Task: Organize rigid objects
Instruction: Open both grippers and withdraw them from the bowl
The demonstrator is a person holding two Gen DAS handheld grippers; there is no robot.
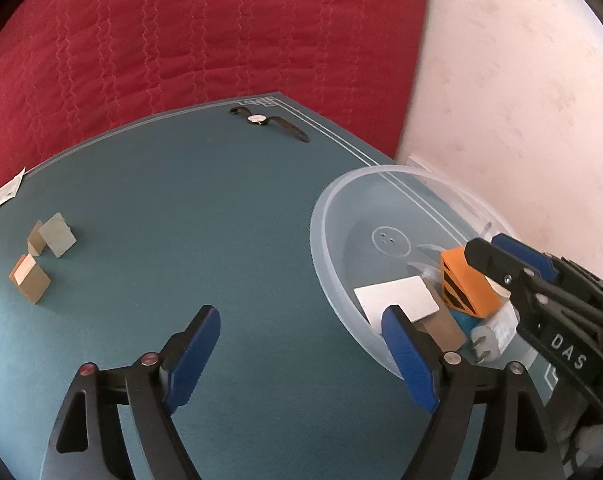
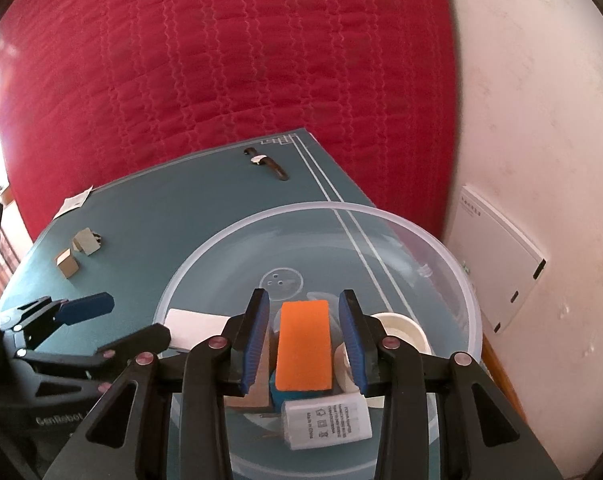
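Blocks and small hard things sit on a big teal mat that fills the lower half of both views. Behind it, across the top, hangs a red quilted cloth, and a pale wall runs down the right side.

A clear round plastic bowl sits on the mat at the right in the left wrist view and fills the lower middle of the right wrist view. Inside it lie a white card, an orange block sitting on something blue, a brown block, a white plug with small print on it, and a white round thing that is partly hidden.

The right gripper is over the bowl with its blue fingers on each side of the orange block. There is a gap on both sides, so it is open and not squeezing.

The left gripper is low in its view, spread wide open over the bare mat, with one finger in front of the bowl's near edge.

At the left of the mat stand three small wooden blocks, close together. A wristwatch lies near the mat's far corner. A paper tag lies at the far left edge.
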